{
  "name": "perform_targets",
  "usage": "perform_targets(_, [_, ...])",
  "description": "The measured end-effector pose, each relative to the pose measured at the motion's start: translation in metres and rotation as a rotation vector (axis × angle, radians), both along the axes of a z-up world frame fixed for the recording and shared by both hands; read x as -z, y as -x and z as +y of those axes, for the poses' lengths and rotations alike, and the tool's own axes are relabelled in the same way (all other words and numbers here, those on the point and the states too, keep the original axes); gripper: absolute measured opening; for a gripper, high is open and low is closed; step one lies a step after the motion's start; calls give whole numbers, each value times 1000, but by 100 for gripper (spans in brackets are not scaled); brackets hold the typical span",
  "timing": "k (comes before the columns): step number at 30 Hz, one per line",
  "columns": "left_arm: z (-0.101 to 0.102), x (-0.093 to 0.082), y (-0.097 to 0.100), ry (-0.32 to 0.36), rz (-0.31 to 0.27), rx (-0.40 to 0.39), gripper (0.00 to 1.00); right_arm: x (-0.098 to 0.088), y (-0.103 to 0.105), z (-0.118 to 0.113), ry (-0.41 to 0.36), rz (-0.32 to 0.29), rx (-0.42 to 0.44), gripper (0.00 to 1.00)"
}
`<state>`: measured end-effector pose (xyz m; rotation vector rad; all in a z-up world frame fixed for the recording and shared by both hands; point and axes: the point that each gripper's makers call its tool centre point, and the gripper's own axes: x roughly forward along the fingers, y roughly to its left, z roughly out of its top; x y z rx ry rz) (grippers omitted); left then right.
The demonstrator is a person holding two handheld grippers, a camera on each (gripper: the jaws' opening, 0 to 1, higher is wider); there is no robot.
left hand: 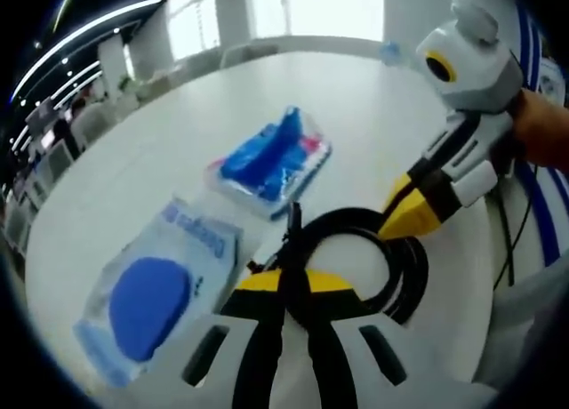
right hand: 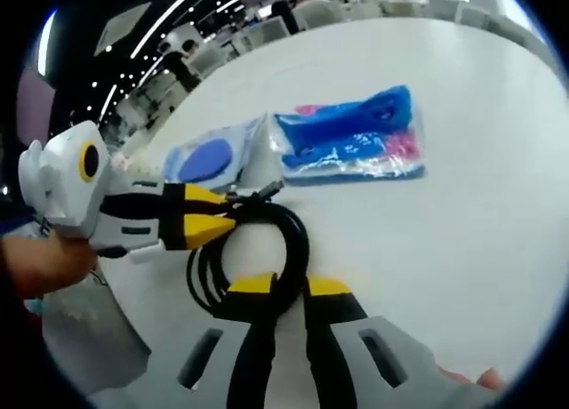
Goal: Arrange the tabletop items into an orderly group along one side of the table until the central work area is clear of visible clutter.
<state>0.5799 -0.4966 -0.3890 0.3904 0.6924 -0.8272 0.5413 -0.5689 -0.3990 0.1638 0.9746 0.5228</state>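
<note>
Now the left claw is closed on a coiled black cable, pinching the loop on its near side, just by the plug end. The right claw grips the same cable from the opposite side, its yellow tips pressed narrow on the strand. The coil lies flat on the white round desk between the two claws. In the left gripper view a hand holds the right claw at the upper right. Just beside the cable lies a clear packet with a blue round pad. A little farther, apart from it, lies a clear packet with blue and pink items. Beyond the desk, chairs stand near bright windows.
</note>
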Motion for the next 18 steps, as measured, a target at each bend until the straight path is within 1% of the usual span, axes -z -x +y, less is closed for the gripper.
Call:
perform_targets(7, [-1,1,-2,-1,-11,7,5,1,0,-1,-2,2,1,11])
perform_targets(18, [-2,1,-3,2,-14,11,7,2,-1,-1,3,0,-5,11])
